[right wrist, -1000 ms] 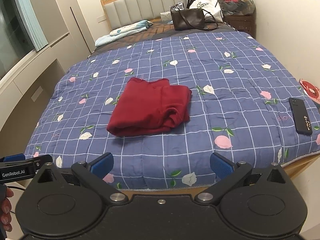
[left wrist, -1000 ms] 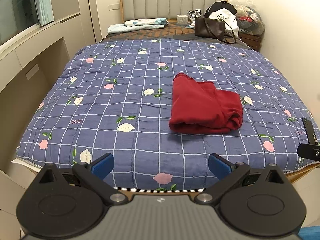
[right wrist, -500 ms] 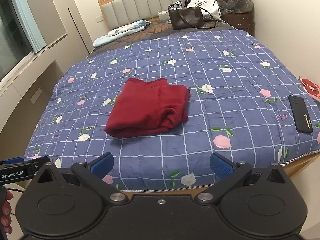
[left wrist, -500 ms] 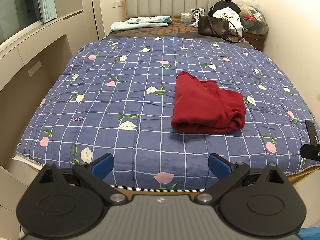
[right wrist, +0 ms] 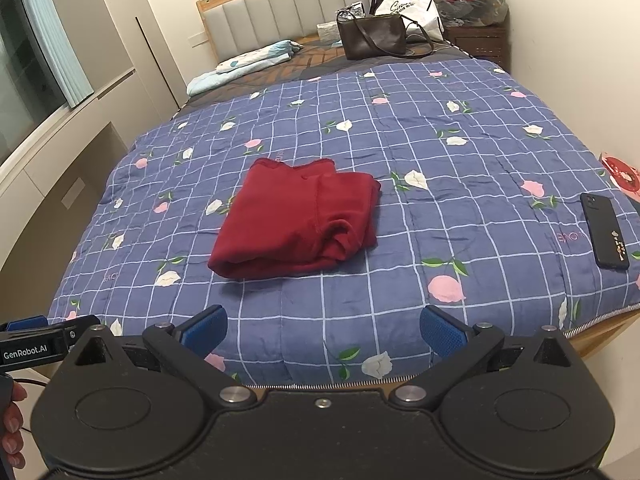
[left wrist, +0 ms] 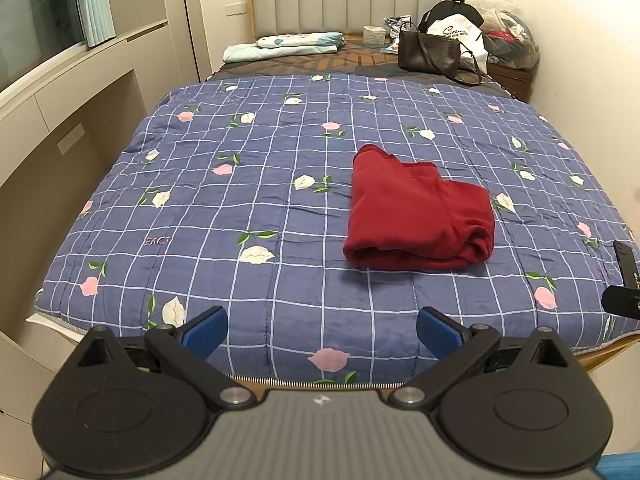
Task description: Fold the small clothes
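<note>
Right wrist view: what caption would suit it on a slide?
Open right tool faces a folded red garment on the floral quilt, phone nearby.

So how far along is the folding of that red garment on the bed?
Done: the red garment lies folded into a compact bundle on the blue floral quilt, though its right end looks bunched. In hand: nothing; the left gripper and right gripper are both open, back at the foot of the bed. Left: perhaps tidying that end. No other loose clothes show on the quilt.
</note>
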